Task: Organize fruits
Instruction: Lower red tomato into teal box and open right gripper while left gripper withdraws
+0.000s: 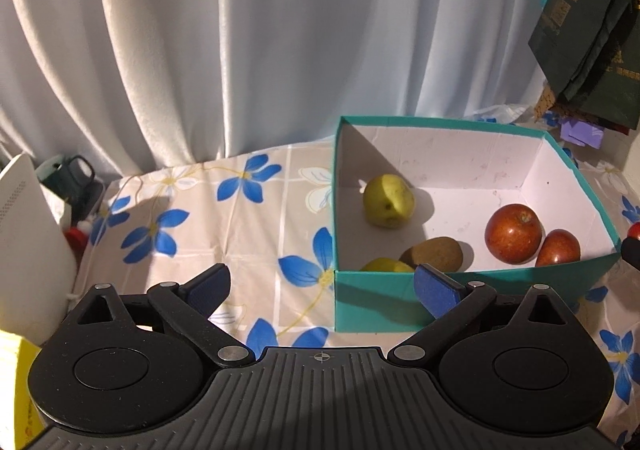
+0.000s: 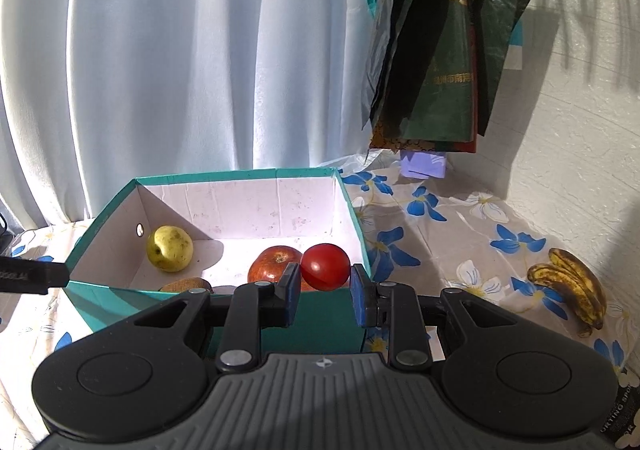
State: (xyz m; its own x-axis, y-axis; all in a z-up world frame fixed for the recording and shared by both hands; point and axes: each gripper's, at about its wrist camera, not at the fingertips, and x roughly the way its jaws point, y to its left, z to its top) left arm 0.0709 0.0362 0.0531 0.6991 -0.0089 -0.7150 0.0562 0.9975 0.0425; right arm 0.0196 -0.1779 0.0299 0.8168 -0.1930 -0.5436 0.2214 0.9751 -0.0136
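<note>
Gripping red tomato [image 2: 325,267] btwn right fingers [image 2: 360,290], above box [image 2: 320,314]

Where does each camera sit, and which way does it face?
Left wrist: on the left claw, open and empty, facing the teal box from its left corner; only the claw's own fingers show.
Right wrist: on the right claw, shut on a red tomato at the box's near wall; bananas lie to the right.
Both show the box, a green apple, a red apple and the curtain.
</note>
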